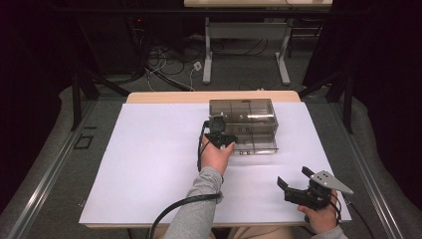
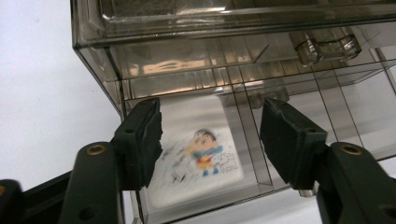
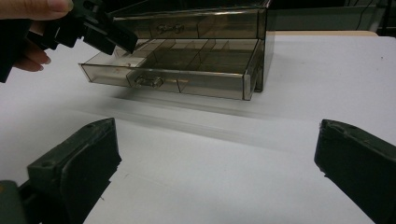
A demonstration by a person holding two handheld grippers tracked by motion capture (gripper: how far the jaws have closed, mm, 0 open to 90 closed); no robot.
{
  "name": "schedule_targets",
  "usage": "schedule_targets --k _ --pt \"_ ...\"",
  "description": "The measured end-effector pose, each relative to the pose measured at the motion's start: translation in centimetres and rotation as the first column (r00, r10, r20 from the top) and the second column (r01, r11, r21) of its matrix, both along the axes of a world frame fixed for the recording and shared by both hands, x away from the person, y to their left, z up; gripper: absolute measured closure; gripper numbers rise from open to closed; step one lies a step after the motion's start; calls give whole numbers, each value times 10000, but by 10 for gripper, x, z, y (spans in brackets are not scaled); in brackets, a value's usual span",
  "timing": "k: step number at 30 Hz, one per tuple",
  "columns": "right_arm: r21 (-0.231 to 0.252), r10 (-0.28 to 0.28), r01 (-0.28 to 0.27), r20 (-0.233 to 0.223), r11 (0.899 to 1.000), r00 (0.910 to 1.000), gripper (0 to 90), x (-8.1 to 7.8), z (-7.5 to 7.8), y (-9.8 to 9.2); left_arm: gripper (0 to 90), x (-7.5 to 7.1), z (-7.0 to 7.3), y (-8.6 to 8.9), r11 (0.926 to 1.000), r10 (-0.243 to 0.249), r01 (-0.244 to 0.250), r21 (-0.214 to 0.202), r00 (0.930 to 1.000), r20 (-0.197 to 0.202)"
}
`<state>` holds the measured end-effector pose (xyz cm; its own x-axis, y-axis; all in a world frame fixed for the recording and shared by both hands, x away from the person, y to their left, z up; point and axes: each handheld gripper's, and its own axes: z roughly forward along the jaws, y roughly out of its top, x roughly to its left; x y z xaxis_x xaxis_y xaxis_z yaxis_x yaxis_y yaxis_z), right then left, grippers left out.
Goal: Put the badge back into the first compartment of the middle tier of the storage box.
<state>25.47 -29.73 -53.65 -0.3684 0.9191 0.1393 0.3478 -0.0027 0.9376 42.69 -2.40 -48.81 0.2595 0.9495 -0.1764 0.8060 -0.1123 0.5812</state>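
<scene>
White paper (image 1: 149,164) covers the table (image 1: 164,97); beyond its far edge lie grey floor, cables and the legs of a second table.

Drawer box (image 1: 242,115): smoky, see-through plastic, standing on the paper at the far middle of the table. Its lower drawer (image 1: 254,142) is pulled out toward the person; the upper drawer is pushed in. Dividers split the open drawer into compartments, and a knob-like handle (image 3: 148,81) sits on its front wall.

Eraser (image 2: 196,163): a flat white block with a cartoon figure printed on top, lying flat in the end compartment of the open drawer, at the box's left end as seen from the high view.

Left gripper (image 1: 220,135): held over that end of the open drawer, pointing down into it. In the left gripper view its jaws stand apart, one on either side of the eraser and above it, with clear space between each pad and the block; nothing is grasped. The left hand (image 1: 215,155) shows behind it.

Right gripper (image 1: 294,186): resting low at the near right corner of the paper, well apart from the box, with the right hand (image 1: 318,216) around its body. Its jaws are spread wide, with bare paper between them.
</scene>
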Motion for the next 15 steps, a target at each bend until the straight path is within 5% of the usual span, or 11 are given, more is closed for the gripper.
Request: schedule_targets --k 15 --pt "6 69 -69 -20 10000 10000 0 0 0 1 291 -6 5 2 9995 -306 298 121 9969 719"
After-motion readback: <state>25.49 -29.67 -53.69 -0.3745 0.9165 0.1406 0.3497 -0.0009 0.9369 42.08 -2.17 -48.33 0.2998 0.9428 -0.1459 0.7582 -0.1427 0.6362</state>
